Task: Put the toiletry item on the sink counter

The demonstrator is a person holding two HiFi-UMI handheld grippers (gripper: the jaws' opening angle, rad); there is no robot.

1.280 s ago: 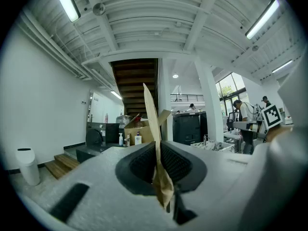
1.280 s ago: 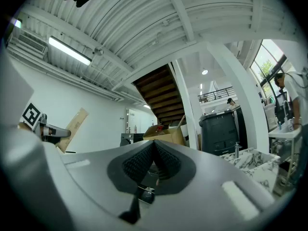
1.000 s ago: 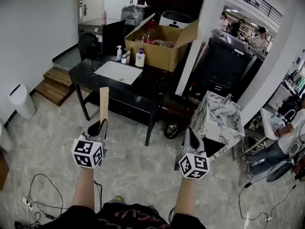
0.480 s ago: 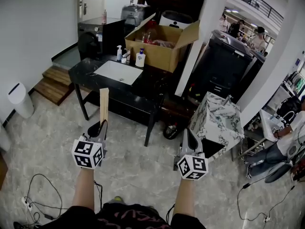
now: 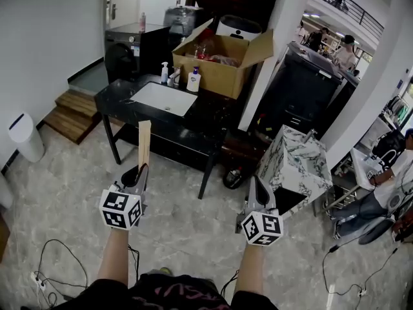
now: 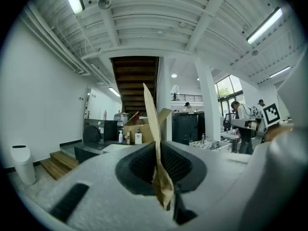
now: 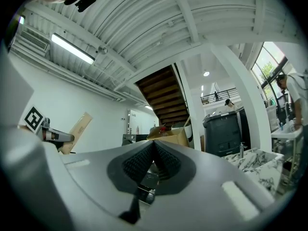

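Left gripper (image 5: 140, 170): clamped on lower end of flat brown paper packet (image 5: 144, 142); packet held upright, clear of floor, for carrying. Right gripper (image 5: 255, 185): closed, empty, kept free. Sink counter (image 5: 210, 118): well ahead, bare along front edge and right of basin (image 5: 162, 98); judged fit for placing. Back edge: bottles (image 5: 193, 79), cardboard box (image 5: 222, 66); best avoided. Delivery not yet made.

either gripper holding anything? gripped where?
Left gripper clamps a flat brown paper packet by its bottom end. Right gripper is shut, empty.
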